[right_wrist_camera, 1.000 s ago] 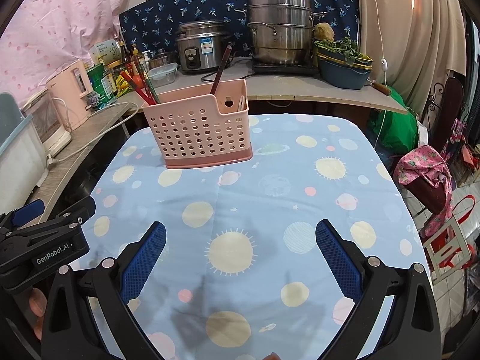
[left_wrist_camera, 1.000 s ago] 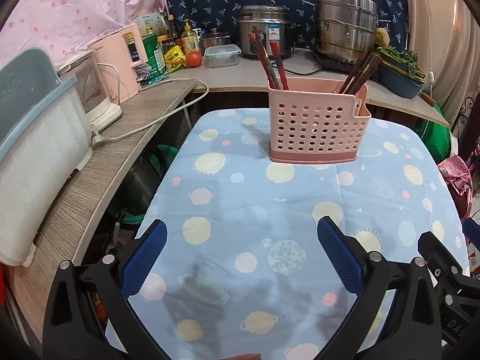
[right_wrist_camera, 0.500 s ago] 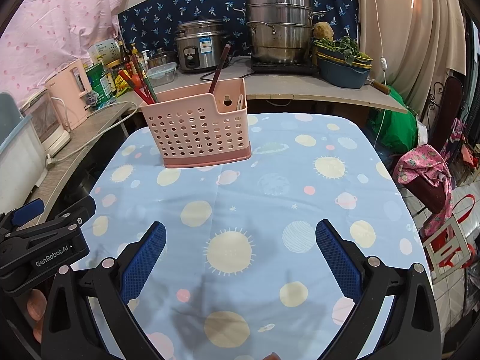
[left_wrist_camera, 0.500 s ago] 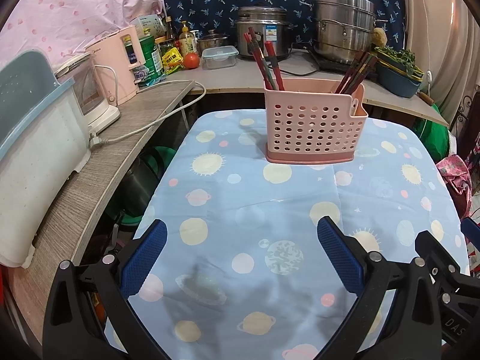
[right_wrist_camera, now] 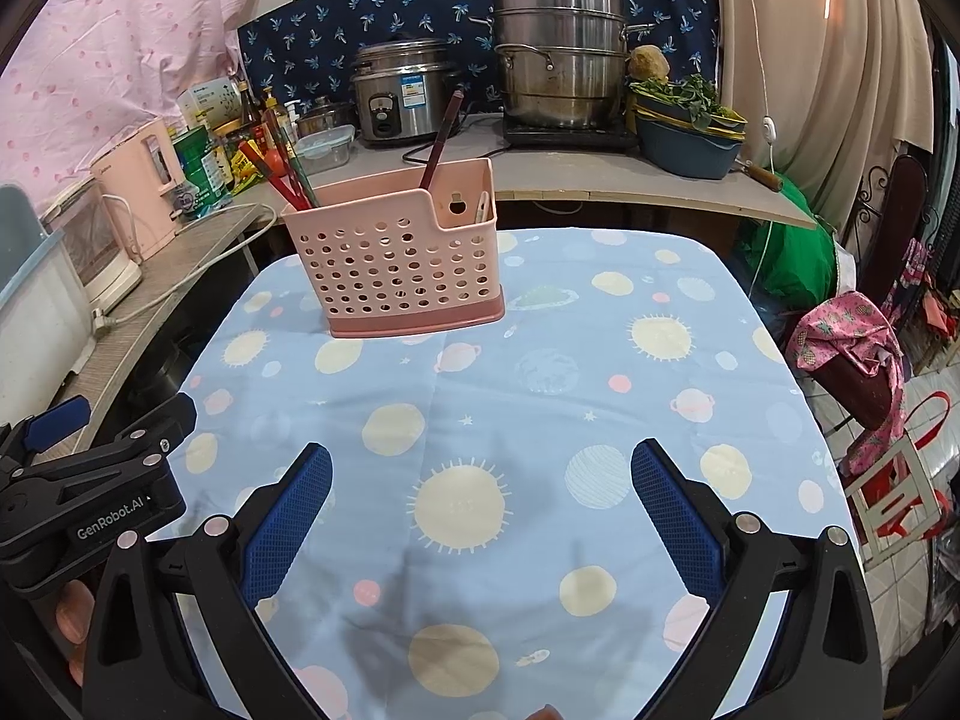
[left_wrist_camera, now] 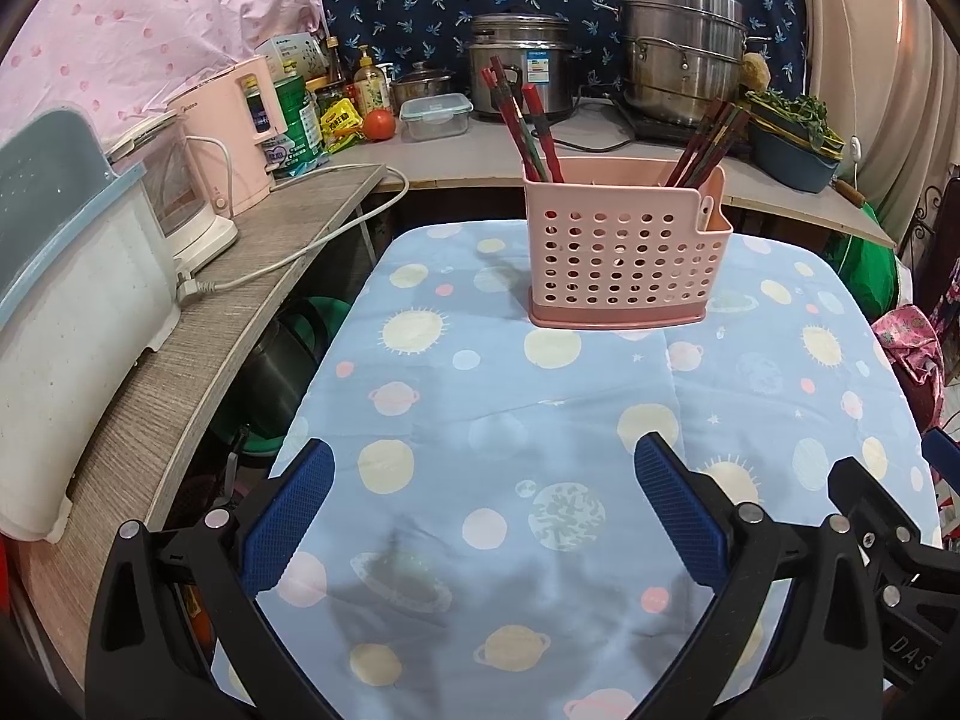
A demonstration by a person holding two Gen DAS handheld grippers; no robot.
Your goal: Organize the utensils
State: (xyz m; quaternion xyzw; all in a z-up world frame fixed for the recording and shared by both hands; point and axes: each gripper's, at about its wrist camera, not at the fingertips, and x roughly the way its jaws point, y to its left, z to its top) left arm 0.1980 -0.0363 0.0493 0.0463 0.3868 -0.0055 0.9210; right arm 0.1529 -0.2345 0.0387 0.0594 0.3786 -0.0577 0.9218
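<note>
Two bunches of chopsticks (left_wrist_camera: 531, 120) upright in pink basket (left_wrist_camera: 624, 252), far centre of the tabletop (left_wrist_camera: 492, 396) | left gripper (left_wrist_camera: 486, 507) jaws spread wide, empty | right gripper (right_wrist_camera: 480, 504) jaws likewise released, hovering near edge

In the left wrist view the caddy (left_wrist_camera: 627, 243) stands on the table (left_wrist_camera: 480, 420) in the upper middle of the frame. Chopsticks (left_wrist_camera: 525, 120) stick up from its left end, more chopsticks (left_wrist_camera: 708, 141) from its right end. Behind it, along the top, a counter (left_wrist_camera: 456, 156) carries a cooker (left_wrist_camera: 522, 75) at centre and a steamer (left_wrist_camera: 684, 51) to the right. A kettle (left_wrist_camera: 231, 132) sits at upper left, with a bin (left_wrist_camera: 60, 324) at the left edge below it. The left gripper (left_wrist_camera: 483, 510) fills the bottom, the right gripper (left_wrist_camera: 888, 540) at lower right.

In the right wrist view the caddy (right_wrist_camera: 393, 255) sits upper left of centre, and a basin (right_wrist_camera: 690, 144) stands on the counter at upper right.
</note>
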